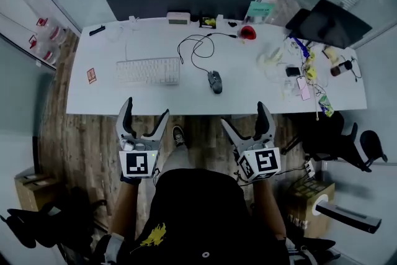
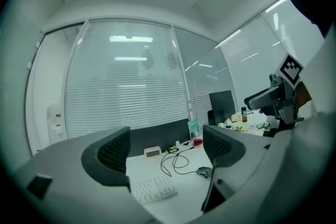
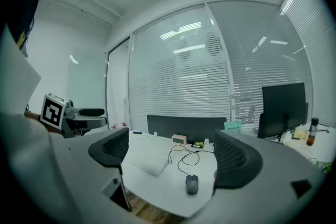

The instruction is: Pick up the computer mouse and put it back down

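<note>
Item: mouse (image 1: 214, 81), dark, corded. Head view: lies flat on the white bench (image 1: 111, 99), just right of the keyboard (image 1: 148, 71) and a little nearer the front edge than it. Its cable (image 1: 197, 49) loops away behind the keyboard's right end. The left tongs (image 1: 147, 107) hang off the bench on the keyboard's near side; the right tongs (image 1: 243, 115) are likewise off the bench, to the near right of the keyboard. Both are well apart from the mouse. Left gripper view: jaws spread wide with nothing between them, and the mouse shows small to the right of the keyboard. Right gripper view: jaws also spread and empty, with the mouse framed between them but far off, right of the keyboard. Handling, as judged: light, with a rigid plastic shell that is smooth and rounded, so likely to slip. The trailing cable may tug on a lift. Best taken across its two long flanks at mid-body, clear of the buttons and wheel, and kept low.
</note>
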`<action>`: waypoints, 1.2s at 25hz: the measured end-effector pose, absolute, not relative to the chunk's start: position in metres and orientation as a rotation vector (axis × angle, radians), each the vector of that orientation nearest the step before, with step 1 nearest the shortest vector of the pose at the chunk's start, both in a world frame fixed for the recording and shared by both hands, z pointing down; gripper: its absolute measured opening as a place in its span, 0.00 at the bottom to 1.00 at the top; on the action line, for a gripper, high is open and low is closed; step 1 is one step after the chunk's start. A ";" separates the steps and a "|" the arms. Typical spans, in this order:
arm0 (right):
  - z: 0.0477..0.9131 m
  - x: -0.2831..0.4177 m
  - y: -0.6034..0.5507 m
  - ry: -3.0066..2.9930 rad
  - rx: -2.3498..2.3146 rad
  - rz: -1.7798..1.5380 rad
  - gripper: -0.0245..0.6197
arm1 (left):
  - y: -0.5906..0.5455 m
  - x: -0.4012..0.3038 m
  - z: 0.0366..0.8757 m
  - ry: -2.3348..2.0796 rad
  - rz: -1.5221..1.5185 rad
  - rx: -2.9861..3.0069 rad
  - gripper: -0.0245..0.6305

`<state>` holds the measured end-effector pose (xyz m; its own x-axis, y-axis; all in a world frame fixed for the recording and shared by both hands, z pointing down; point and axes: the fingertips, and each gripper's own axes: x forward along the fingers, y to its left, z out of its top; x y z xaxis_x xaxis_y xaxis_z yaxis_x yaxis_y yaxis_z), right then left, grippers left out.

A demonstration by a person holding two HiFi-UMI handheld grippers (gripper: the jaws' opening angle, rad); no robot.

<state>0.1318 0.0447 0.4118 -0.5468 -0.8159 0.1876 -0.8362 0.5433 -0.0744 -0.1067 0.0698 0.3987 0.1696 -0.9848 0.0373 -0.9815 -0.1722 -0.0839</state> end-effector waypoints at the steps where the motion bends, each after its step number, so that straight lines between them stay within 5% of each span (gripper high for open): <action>1: 0.414 0.116 0.033 -2.628 1.409 0.251 0.84 | 0.052 -0.118 0.402 1.982 -0.133 -2.396 0.70; 15: 0.469 0.056 -0.104 -2.414 1.453 0.300 0.84 | -0.096 -0.170 0.448 1.835 -0.157 -2.553 0.70; 30: 0.650 0.069 -0.187 -2.187 1.273 0.411 0.82 | -0.156 -0.148 0.627 1.939 -0.671 -2.716 0.70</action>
